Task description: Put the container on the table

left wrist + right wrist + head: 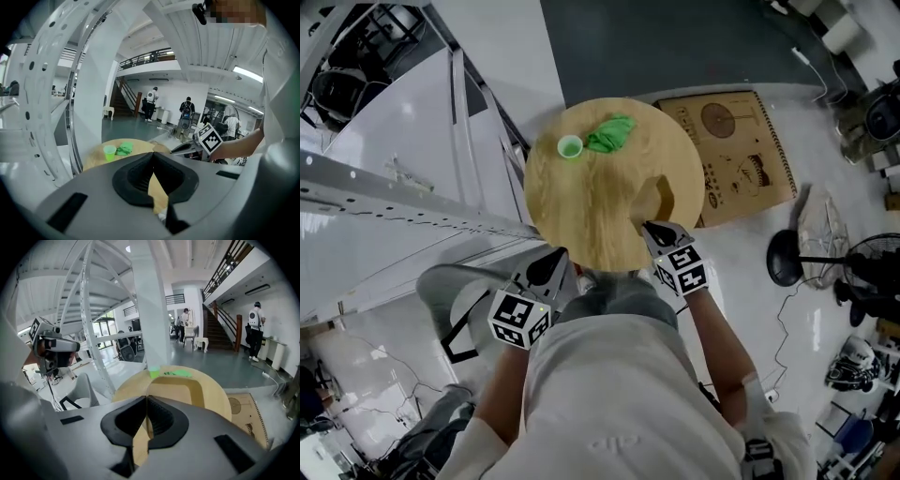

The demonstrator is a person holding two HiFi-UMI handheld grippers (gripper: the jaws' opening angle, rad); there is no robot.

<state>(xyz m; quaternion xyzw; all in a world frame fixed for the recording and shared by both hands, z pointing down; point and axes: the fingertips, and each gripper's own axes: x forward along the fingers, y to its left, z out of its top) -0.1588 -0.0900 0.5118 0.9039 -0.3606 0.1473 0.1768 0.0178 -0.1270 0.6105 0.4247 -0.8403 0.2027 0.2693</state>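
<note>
A clear container (664,199) with rounded corners rests on the round wooden table (581,211) near its front right edge. The wood shows through it. My right gripper (653,229) is shut on the near wall of the container (190,389), whose rim runs up from the jaw tips (147,398). My left gripper (556,260) hangs at the table's near edge, shut and empty (153,155), with only the table (93,159) showing beyond it. A green cup (570,147) and a green cloth (611,134) lie at the far side.
A printed cardboard sheet (741,159) lies on the floor right of the table. White perforated steel beams (394,192) run along the left, and a grey chair (450,291) stands below them. A fan (872,272) and cables sit at the right. People (151,104) stand far off.
</note>
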